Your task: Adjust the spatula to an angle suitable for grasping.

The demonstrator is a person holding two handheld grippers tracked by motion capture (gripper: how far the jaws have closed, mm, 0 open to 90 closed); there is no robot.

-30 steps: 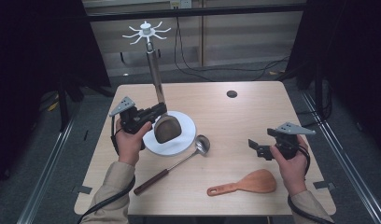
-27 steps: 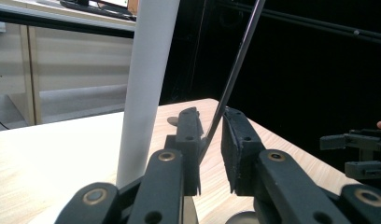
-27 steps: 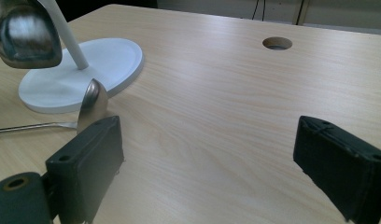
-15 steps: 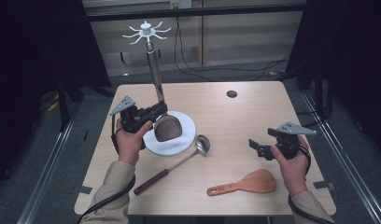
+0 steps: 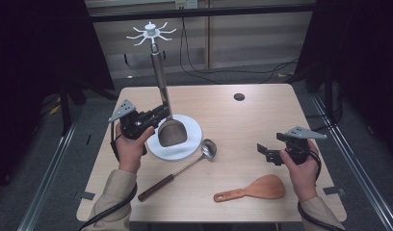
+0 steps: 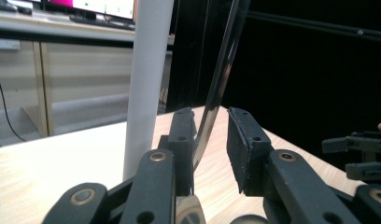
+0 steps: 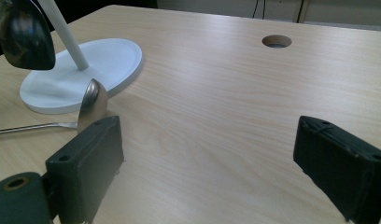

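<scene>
Left gripper (image 5: 162,113): jaws around the metal handle of the spatula (image 5: 171,132), just above the blade. In the left gripper view the handle (image 6: 216,93) lies against the left pad, with a gap to the right pad (image 6: 240,154). Not fully clamped; can't tell if it's really gripping or just cradling.

Spatula: hanging upright, handle running up from the left jaws toward the hook ring (image 5: 151,33) at the top of the white rack. Dark blade sits just below and right of the left jaws, over the round white base (image 5: 192,139). Can't tell if the blade touches the base. Rack pole (image 6: 146,84) is just left of the left jaws in the gripper view, close behind them.

Right gripper (image 5: 263,152): released, jaws wide apart, nothing between them (image 7: 207,163), hovering over bare tabletop (image 7: 216,93). Well apart from the left gripper.

Ladle (image 5: 185,166): on the table between the two grippers, bowl touching or just off the base rim, wooden grip end toward the person. Its bowl (image 7: 93,100) is just ahead of the right gripper's left pad.

Wooden rice paddle (image 5: 255,189): flat on the table, just below and left of the right gripper, near that hand (image 5: 300,168).

Round cable hole (image 5: 239,96) in the table, far side, beyond the right gripper.

No readable brands, labels or writing on anything.
</scene>
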